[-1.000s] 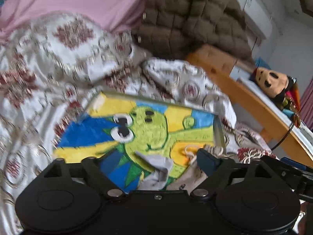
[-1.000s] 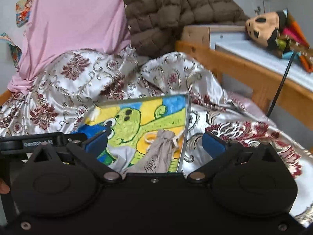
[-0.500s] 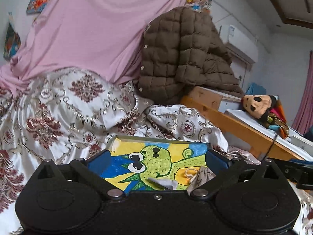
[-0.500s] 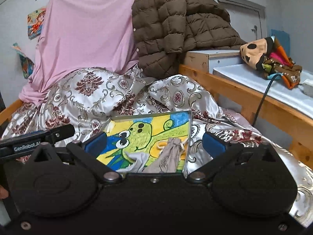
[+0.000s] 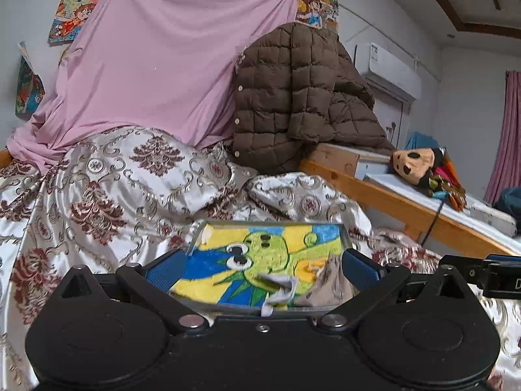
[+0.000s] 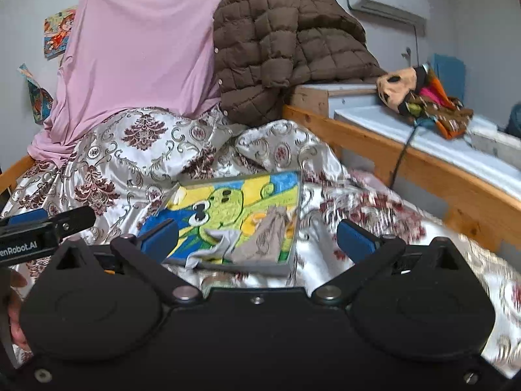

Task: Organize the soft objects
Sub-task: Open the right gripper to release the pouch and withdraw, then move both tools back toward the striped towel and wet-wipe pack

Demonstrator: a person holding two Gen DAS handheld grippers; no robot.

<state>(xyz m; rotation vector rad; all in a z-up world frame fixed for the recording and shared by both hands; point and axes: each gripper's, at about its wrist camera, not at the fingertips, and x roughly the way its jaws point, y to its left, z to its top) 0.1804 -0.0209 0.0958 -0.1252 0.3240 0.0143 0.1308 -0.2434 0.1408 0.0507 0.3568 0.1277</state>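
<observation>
Left gripper [image 5: 260, 272] open above tray [image 5: 195, 239] holding grey cloth [image 5: 280, 288], beige pouch [image 5: 329, 282].

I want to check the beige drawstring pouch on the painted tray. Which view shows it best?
The right wrist view: the beige pouch lies whole on the tray. The left wrist view shows only its blurred upper part.

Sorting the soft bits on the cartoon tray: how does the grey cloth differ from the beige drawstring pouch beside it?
The grey cloth is pale grey and crumpled, while the beige drawstring pouch is tan, lies flatter and longer, and has a cord at its far end. The grey cloth droops over the near edge of the tray; the pouch seems to lie fully on it, closer to the tray's right side. Both are small, limp fabric pieces lying side by side, untouched by either claw.
</observation>
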